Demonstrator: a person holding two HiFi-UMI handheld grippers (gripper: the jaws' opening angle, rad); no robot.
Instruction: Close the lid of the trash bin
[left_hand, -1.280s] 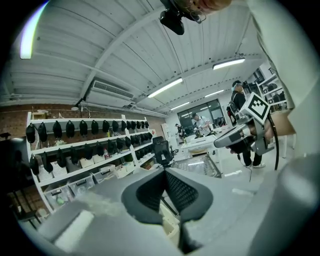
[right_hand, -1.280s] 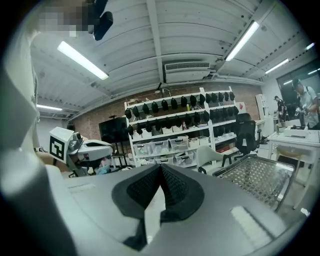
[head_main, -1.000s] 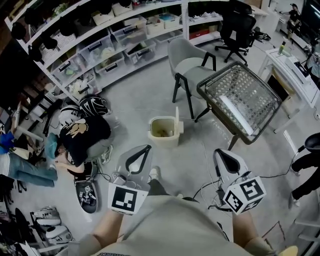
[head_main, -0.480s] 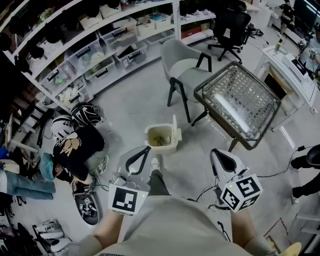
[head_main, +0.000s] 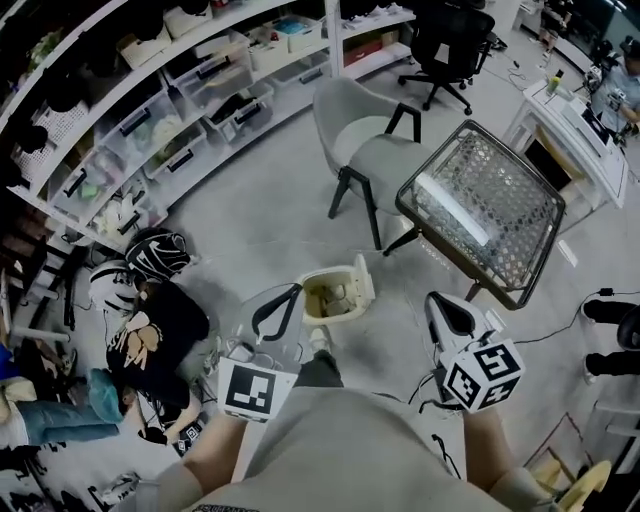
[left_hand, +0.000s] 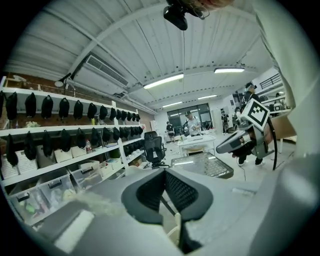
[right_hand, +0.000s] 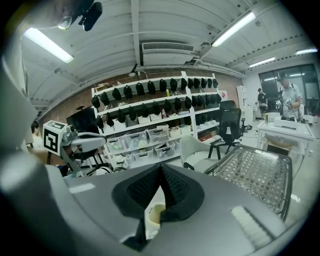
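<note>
A small cream trash bin (head_main: 334, 297) stands on the grey floor just ahead of me, with some waste inside. Its lid (head_main: 364, 281) stands upright on the right side. My left gripper (head_main: 293, 292) is shut and empty, its tip beside the bin's left rim. My right gripper (head_main: 436, 301) is also shut and empty, well to the right of the bin. In the left gripper view a sliver of the bin (left_hand: 175, 234) shows below the closed left gripper (left_hand: 164, 172). The right gripper view shows the bin (right_hand: 155, 215) under the closed right gripper (right_hand: 160, 168).
A grey chair (head_main: 362, 140) and a glass-topped table (head_main: 484, 206) stand behind and to the right of the bin. A person in black (head_main: 152, 335) is low on the floor at the left. Shelves with storage boxes (head_main: 200, 90) line the back. Cables (head_main: 425, 385) lie near my feet.
I have come closer to the bin: it has slid from mid-floor to right in front of the left gripper's tip. Both grippers have stayed shut.
</note>
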